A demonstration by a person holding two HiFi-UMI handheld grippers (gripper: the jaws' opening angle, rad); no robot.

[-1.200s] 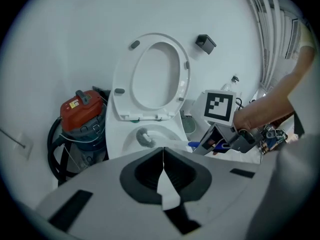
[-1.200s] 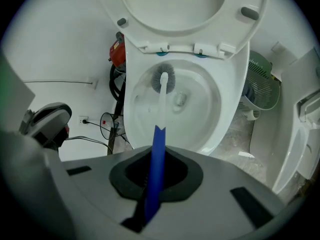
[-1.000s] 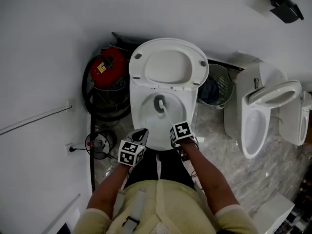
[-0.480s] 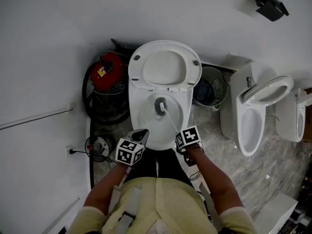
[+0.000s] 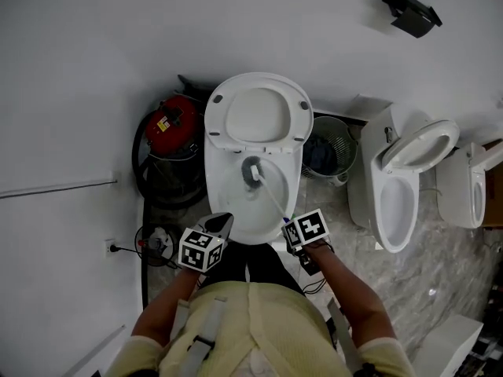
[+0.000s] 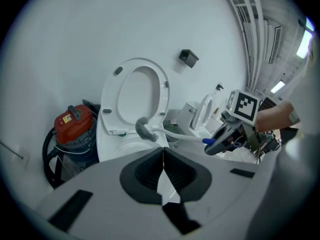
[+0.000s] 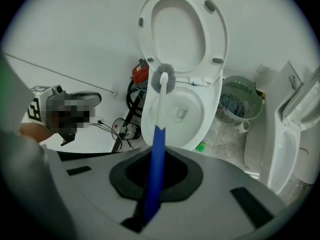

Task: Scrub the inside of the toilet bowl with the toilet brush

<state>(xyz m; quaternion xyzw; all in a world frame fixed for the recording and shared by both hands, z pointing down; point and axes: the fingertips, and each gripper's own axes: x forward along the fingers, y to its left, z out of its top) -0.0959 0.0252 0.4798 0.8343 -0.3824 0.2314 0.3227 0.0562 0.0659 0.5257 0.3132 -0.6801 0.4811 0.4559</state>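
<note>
A white toilet stands open with its lid and seat raised against the wall. The toilet brush has a grey bristle head at the back of the bowl, near the hinge. Its white shaft runs to a blue handle. My right gripper is shut on that handle at the bowl's front right rim. My left gripper is shut on nothing at the front left rim. In the left gripper view the brush head shows just above the bowl's rim, with the right gripper beyond it.
A red vacuum with a black hose stands left of the toilet, and cables and a plug lie on the floor. A green wire basket sits to the right. Further right stands a second toilet.
My right gripper has drawn back and to the right, so more of the brush shaft shows. The brush head stays at the back of the bowl. The left gripper has shifted slightly left.
</note>
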